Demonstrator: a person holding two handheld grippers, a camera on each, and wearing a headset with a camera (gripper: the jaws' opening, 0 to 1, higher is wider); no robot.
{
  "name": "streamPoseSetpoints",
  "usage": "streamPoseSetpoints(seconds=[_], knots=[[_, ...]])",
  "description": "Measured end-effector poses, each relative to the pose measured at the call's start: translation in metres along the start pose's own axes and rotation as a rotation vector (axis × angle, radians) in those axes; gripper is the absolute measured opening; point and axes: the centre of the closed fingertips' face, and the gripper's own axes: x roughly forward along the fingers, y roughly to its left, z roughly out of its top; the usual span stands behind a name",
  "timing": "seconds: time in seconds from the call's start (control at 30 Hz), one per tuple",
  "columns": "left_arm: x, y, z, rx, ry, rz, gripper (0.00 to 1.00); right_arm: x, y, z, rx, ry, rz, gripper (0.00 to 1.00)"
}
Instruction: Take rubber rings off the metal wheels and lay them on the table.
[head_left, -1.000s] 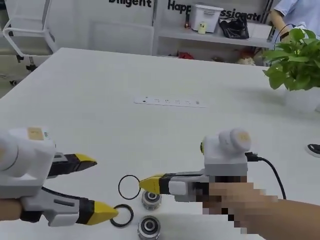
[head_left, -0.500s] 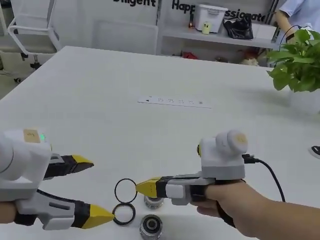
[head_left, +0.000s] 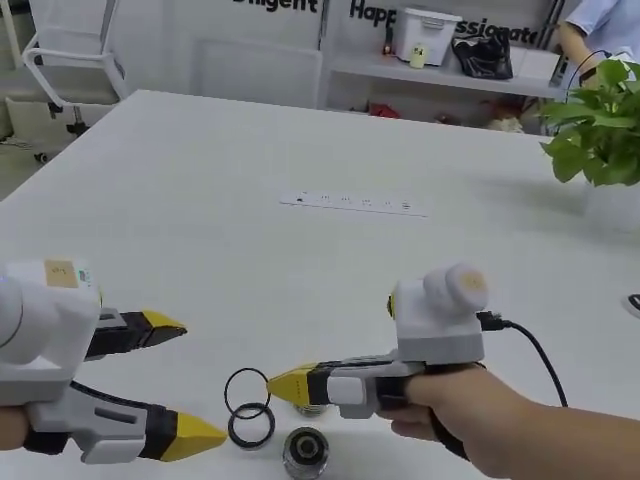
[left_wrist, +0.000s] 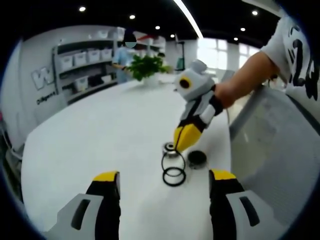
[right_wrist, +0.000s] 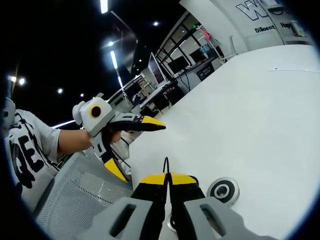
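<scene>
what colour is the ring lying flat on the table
Black. The ring shows best in the head view.

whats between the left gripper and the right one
Left gripper view: two rubber rings, a flat ring on the table and a held ring pinched by the right gripper.

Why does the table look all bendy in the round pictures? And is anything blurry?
Left gripper view: the fisheye lens curves the table edge, far shelves look soft. Right gripper view: tilted, lamps glare on a dark ceiling, the rubber ring in the right gripper looks sharp. Head view: even light, straight lines, faint shadows.
</scene>
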Motion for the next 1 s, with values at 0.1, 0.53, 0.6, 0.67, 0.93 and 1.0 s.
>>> streamPoseSetpoints(seconds=[0.1, 0.53, 0.6, 0.67, 0.93, 1.0], knots=[[0.0, 0.0, 0.0, 0.001, -0.001, -0.001, 0.73, 0.001, -0.001, -0.002, 0.003, 0.008, -0.002, 0.0], [0.0, -0.003, -0.004, 0.013, 0.013, -0.007, 0.74, 0.004, -0.004, -0.013, 0.017, 0.052, -0.007, 0.0], [0.0, -0.003, -0.004, 0.012, 0.013, -0.006, 0.74, 0.004, -0.005, -0.015, 0.019, 0.061, -0.012, 0.0], [0.0, -0.003, -0.004, 0.012, 0.014, -0.007, 0.74, 0.005, -0.005, -0.016, 0.021, 0.063, -0.011, 0.0], [-0.001, -0.004, -0.006, 0.01, 0.016, -0.006, 0.74, 0.007, -0.007, -0.022, 0.022, 0.081, -0.021, 0.0], [-0.001, -0.004, -0.006, 0.01, 0.016, -0.006, 0.74, 0.007, -0.008, -0.022, 0.022, 0.084, -0.024, 0.0]])
